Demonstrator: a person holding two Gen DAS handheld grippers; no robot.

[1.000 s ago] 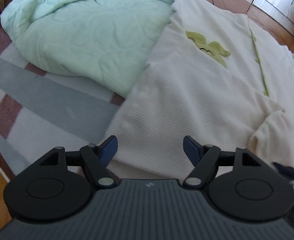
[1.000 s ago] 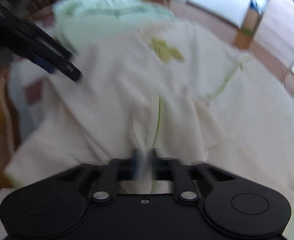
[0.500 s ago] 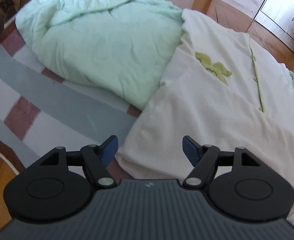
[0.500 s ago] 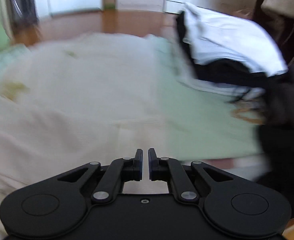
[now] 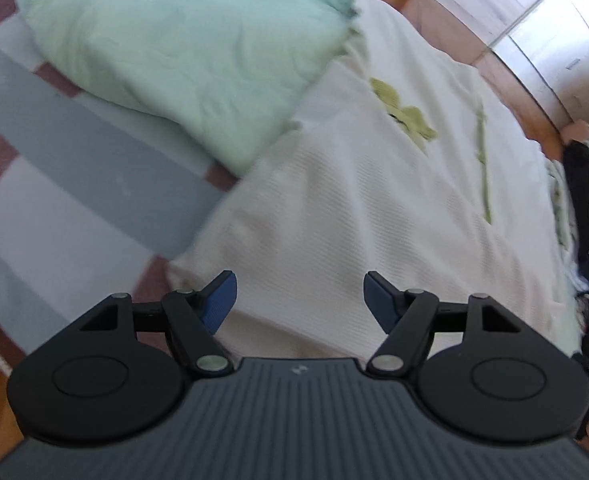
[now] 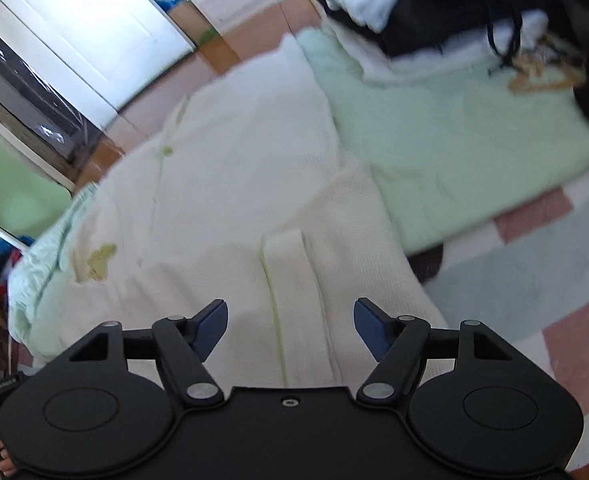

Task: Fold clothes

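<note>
Both tongs spread wide, the left gripper (image 5: 299, 295) and right gripper (image 6: 290, 320) hover over the cream waffle-knit cardigan (image 5: 374, 208); its folded-in sleeve (image 6: 294, 280) lies at twelve o'clock of the right one, best pinched square at the cuff.

Cream garment (image 5: 374, 208) blurred; its far edge hidden.

Cream waffle-knit cardigan (image 5: 366, 208), green trim, lying flat on rug; sleeve apparently folded inward.

Home room, striped rug (image 5: 74, 184), wooden floor (image 5: 434, 20), white cupboards (image 5: 554, 40)
</note>
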